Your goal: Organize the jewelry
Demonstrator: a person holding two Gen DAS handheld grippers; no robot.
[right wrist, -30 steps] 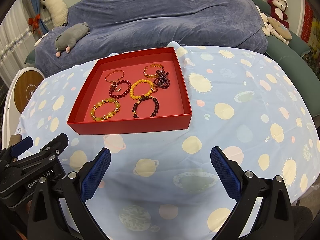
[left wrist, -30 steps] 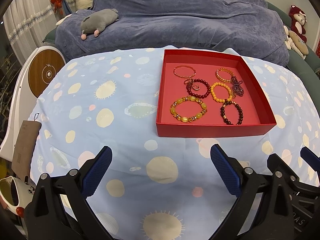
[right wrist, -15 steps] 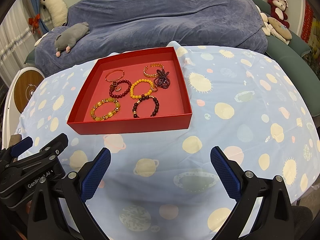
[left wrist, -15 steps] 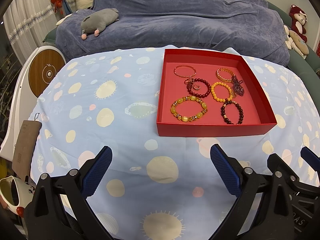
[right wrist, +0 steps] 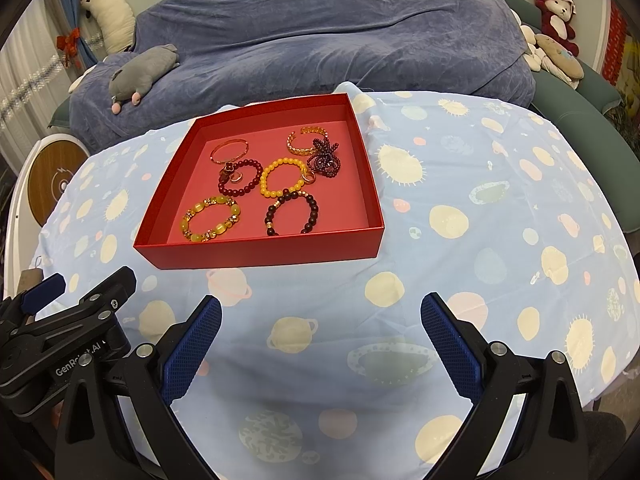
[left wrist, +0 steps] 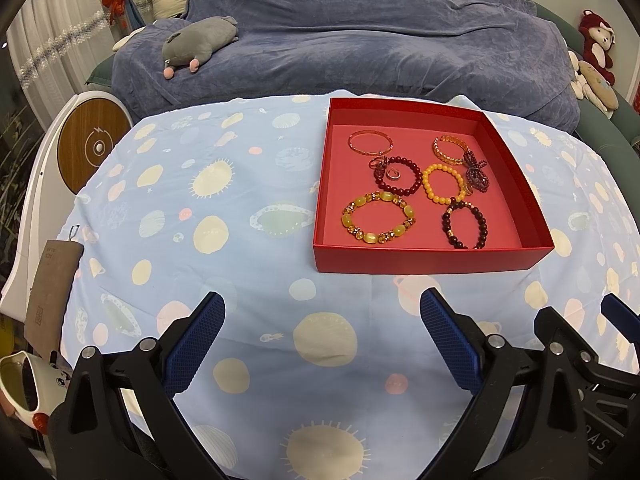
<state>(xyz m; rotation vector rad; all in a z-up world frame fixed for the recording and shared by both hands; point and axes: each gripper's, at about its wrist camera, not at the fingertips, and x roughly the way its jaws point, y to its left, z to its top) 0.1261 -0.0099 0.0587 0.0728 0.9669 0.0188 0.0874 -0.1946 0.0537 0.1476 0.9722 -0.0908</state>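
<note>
you are facing a planet-print tablecloth [left wrist: 200,208] with the red jewelry box [left wrist: 424,258] sitting ahead of both tools, to the right of your left gripper [left wrist: 322,334] and to the left of your right gripper [right wrist: 320,336]. both are hanging wide open, gripping nothing, roughly equally near. inside, bracelets are lying flat and loosely spread, the yellow bead bracelet [right wrist: 211,219] nearest the front wall. "genrobot.ai" is reading on the left tool's body in the right view.

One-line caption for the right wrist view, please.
Open right gripper hovers over the planet-print tablecloth, short of a red tray holding beaded bracelets and bangles.
</note>
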